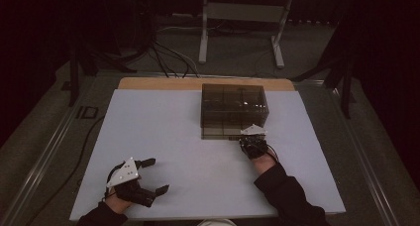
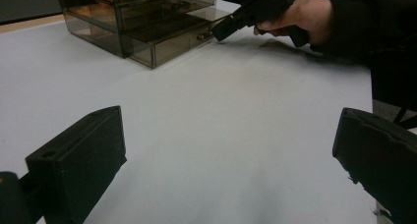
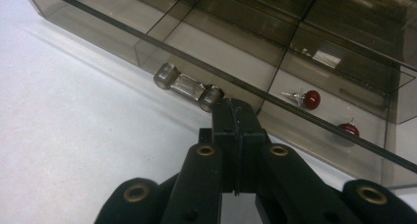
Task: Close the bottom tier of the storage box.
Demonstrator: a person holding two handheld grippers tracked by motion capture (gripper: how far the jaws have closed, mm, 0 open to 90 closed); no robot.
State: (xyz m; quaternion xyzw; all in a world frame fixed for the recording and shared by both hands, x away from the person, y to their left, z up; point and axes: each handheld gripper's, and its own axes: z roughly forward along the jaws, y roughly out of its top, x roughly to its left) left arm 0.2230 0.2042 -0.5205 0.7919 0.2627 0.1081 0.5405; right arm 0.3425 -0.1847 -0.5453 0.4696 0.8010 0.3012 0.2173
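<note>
Smoky clear-plastic drawer box [image 1: 233,107], right gripper [image 3: 235,111] jaws closed beside its handle [image 3: 187,86], left gripper [image 1: 153,176] jaws wide

Smoky brown drawer box [image 1: 233,107], seemingly red earrings [image 3: 311,98], white tabletop [image 1: 163,137]

High view: overhead, facing 12 o'clock. Gripper views: low, close. Shared: drawer box [image 1: 233,109] [image 2: 142,22] [image 3: 275,47], white mat [image 1: 188,151].

Dim room; grey carpet floor [image 1: 307,52]; white metal stand [image 1: 242,18] behind table; black cables [image 1: 168,57] on floor.
</note>
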